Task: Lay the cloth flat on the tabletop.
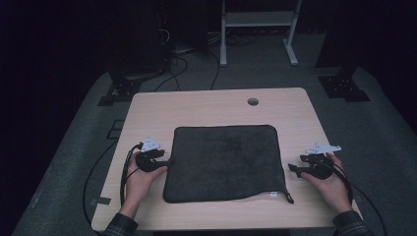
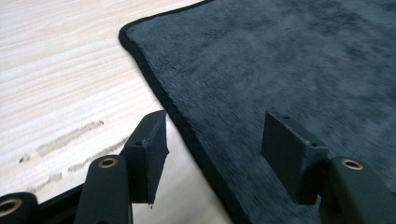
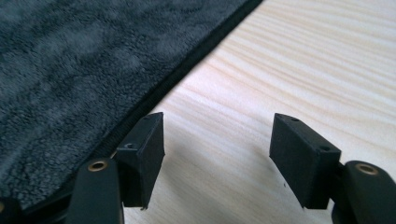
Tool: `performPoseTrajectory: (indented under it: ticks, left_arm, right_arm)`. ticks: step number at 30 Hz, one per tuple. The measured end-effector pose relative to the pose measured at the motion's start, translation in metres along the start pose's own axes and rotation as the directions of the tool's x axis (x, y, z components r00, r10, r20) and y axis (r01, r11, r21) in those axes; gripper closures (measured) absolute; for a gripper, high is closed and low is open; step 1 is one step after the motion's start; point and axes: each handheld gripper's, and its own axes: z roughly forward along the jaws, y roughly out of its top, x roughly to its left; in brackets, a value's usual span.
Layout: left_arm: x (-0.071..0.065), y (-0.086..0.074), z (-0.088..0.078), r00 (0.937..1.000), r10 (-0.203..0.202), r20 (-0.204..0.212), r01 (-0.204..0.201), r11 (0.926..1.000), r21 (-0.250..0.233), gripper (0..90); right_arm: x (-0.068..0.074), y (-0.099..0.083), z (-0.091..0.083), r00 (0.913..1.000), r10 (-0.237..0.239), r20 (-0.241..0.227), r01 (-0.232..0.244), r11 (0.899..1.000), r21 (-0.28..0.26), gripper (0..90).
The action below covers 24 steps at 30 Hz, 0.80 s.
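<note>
Dark grey towel (image 1: pixel 225 162) spread flat in the middle of the wooden table (image 1: pixel 206 105), a small tag at its near right corner. Left gripper (image 1: pixel 168 161) at the towel's left edge, jaws apart and astride the hemmed border, clamped on nothing. Right gripper (image 1: pixel 293 168) just beside the right edge, over bare wood, jaws likewise apart with nothing between them.

Judged from this: the approach before a first grasp, probably ahead of folding or lifting the towel. Next move calls for lowering the left jaws over the hem and pinching it, and for bringing the right gripper a little inward until the border sits between its jaws. A thin, flat edge, so liable to slip out of a shallow bite.

Room beyond the table very dark; stands and cables on the floor barely legible. Faint smudges on the wood by the left gripper, nature unclear. Towel's underside hidden.
</note>
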Motion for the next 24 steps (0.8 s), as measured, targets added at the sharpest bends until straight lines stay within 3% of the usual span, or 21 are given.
performPoseTrajectory:
  ticks: [3,12,19,24]
  left_arm:
    - [0.003,0.000,0.011,1.0000,-0.007,-0.004,0.007,0.9999,0.012,40.2]
    - [0.007,-0.005,0.032,0.9994,0.002,-0.033,0.000,0.9972,0.075,43.0]
    - [0.003,-0.007,0.032,0.9983,0.002,-0.059,0.001,0.9984,0.056,43.9]
    - [0.001,-0.008,0.032,0.9986,0.005,-0.053,-0.003,0.9989,0.046,47.0]
  right_arm:
    - [-0.001,-0.001,0.002,1.0000,0.006,0.006,-0.006,1.000,0.020,33.6]
    - [-0.001,-0.006,0.004,0.9999,0.011,0.013,-0.011,1.000,-0.027,32.6]
    - [-0.001,-0.009,0.005,0.9999,0.013,0.011,-0.012,0.998,-0.054,31.2]
    - [-0.001,-0.009,0.005,0.9999,0.012,0.011,-0.012,0.999,-0.053,30.6]
